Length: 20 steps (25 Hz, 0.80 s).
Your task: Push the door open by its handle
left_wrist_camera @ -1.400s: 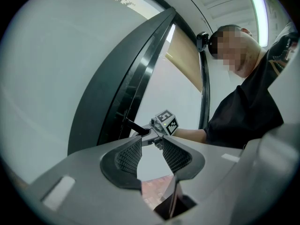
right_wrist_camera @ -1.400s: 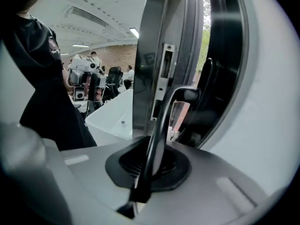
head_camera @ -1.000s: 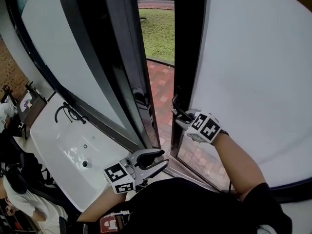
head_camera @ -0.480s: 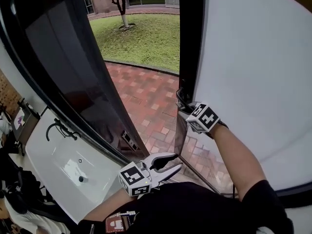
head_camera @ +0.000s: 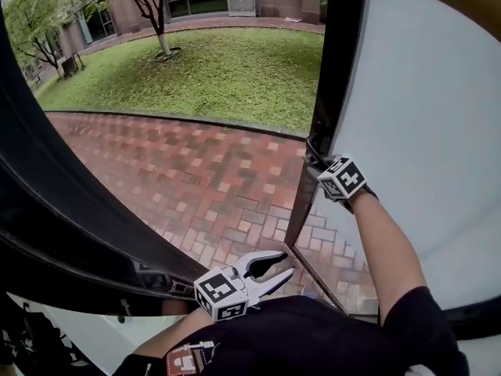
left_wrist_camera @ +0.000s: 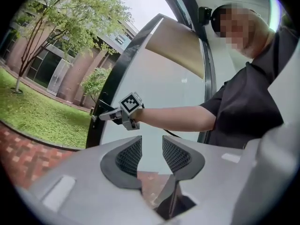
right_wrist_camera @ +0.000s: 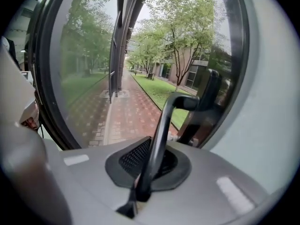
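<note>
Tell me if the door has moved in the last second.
Yes. The door has swung open, rightward away from the dark frame; the gap now shows lawn and bricks.

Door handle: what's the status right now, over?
Right gripper shut on door handle. Left gripper open, empty. Door wide open. Nothing seen in the way.

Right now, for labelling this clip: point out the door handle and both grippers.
door handle (right_wrist_camera: 161, 121), right gripper view, the lever's shaft.
right gripper (head_camera: 322, 165), head view, jaw tips at the handle.
left gripper (left_wrist_camera: 151, 150), left gripper view, gap between its open jaws.
</note>
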{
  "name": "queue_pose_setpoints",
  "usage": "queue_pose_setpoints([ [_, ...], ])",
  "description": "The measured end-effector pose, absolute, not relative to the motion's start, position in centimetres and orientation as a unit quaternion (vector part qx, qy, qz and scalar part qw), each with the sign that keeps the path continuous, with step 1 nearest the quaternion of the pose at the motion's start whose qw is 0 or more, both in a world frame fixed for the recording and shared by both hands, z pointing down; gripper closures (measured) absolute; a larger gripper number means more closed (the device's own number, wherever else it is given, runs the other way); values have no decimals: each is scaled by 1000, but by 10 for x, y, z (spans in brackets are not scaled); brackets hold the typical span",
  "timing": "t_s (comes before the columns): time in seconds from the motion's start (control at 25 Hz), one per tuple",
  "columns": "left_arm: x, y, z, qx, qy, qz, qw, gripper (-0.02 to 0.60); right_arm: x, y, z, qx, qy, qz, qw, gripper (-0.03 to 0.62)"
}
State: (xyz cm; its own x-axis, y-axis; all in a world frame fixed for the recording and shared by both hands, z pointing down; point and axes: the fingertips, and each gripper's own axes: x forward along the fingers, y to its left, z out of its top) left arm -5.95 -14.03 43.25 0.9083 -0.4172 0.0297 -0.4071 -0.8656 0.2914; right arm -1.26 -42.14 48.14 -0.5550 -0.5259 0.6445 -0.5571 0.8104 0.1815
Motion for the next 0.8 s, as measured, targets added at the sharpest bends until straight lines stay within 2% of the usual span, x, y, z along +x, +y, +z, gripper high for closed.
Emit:
queue_pose_setpoints([
  [0.12,-57,-162,436,962,-236,-7,137,445,25,-459,479,332,-874,33,354,593],
  [0.28,-63,-202,440,952,-298,10,68,445,80,-508,476,371,-861,44,345,593],
  [0.44,-55,-277,449,935,-347,-3,68,445,141,-552,472,419,-845,55,328,594],
  [0.64,13,-386,452,936,-336,-17,99,445,223,-599,470,468,-822,78,315,594],
  [0.8,60,-450,442,946,-311,-10,86,445,287,-621,470,505,-796,91,321,594],
])
